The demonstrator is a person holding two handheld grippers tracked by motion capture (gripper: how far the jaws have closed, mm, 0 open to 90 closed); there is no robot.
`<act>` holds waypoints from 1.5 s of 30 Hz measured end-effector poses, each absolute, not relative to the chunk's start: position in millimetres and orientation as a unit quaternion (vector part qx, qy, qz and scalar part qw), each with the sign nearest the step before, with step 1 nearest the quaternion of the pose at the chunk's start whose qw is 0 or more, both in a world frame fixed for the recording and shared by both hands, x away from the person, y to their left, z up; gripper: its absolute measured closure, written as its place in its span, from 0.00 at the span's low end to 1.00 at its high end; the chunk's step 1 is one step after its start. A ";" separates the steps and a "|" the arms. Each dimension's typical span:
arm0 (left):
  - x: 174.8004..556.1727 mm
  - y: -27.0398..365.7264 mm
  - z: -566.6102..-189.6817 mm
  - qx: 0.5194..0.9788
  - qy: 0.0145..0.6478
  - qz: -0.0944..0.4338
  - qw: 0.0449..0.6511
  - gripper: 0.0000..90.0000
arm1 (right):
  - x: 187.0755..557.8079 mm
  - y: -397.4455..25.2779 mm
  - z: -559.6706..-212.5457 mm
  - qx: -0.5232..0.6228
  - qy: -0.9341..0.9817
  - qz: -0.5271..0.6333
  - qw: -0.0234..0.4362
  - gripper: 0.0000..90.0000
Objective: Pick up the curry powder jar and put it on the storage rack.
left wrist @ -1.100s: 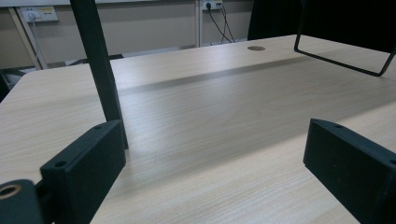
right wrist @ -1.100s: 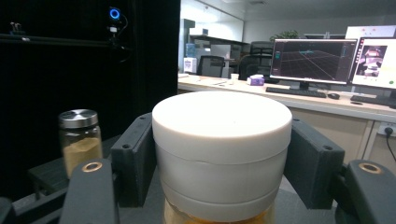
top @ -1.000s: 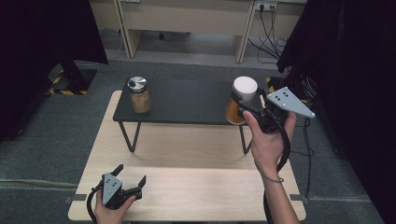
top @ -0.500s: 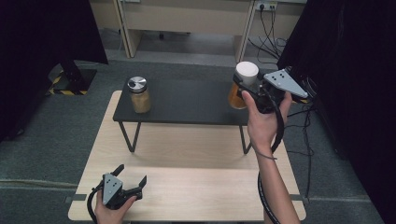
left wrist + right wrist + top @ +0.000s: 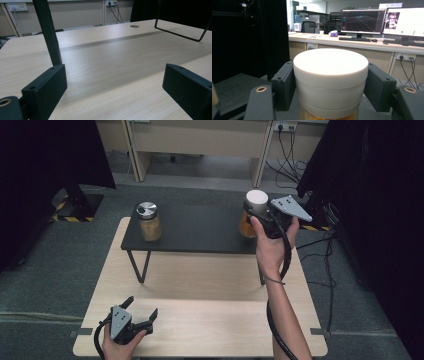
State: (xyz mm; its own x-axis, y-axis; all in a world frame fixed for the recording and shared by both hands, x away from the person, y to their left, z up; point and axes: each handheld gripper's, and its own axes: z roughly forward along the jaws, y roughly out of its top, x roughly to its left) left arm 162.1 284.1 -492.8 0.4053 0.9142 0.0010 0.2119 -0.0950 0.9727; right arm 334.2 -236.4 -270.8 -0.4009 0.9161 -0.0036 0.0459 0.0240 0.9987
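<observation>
A jar with amber contents point(image 5: 244, 227) and a white lid point(image 5: 256, 199) stands upright over the right end of the black shelf point(image 5: 200, 227). My right gripper point(image 5: 254, 212) is shut on that lid. In the right gripper view the lid point(image 5: 330, 75) sits between both jaws, which press its sides, with my right gripper point(image 5: 329, 86) level with it. Whether the jar rests on the shelf I cannot tell. A second jar with a silver lid point(image 5: 149, 221) stands at the shelf's left end. My left gripper point(image 5: 142, 306) lies open on the wooden table point(image 5: 210, 320), holding nothing point(image 5: 115, 87).
The shelf's thin black legs point(image 5: 50, 37) rise from the table ahead of the left gripper. Dark curtains point(image 5: 370, 195) flank both sides. A desk with monitors point(image 5: 362, 21) stands beyond the table. Cables point(image 5: 287, 150) lie on the floor at the back right.
My right gripper has carried the white-lidded jar up and farther back along the shelf's right end, then slightly left. The left gripper has stayed put.
</observation>
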 end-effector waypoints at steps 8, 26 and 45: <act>162.5 283.5 -493.4 0.660 0.427 0.336 0.519 0.05 | 341.7 -231.6 -279.1 0.399 0.614 0.568 0.375 0.38; 162.8 282.3 -494.2 0.661 0.428 0.335 0.518 0.05 | 339.1 -228.9 -298.3 0.403 0.594 0.584 0.379 0.37; 162.9 282.3 -494.4 0.660 0.429 0.334 0.519 0.05 | 342.2 -228.6 -297.2 0.406 0.595 0.583 0.376 0.37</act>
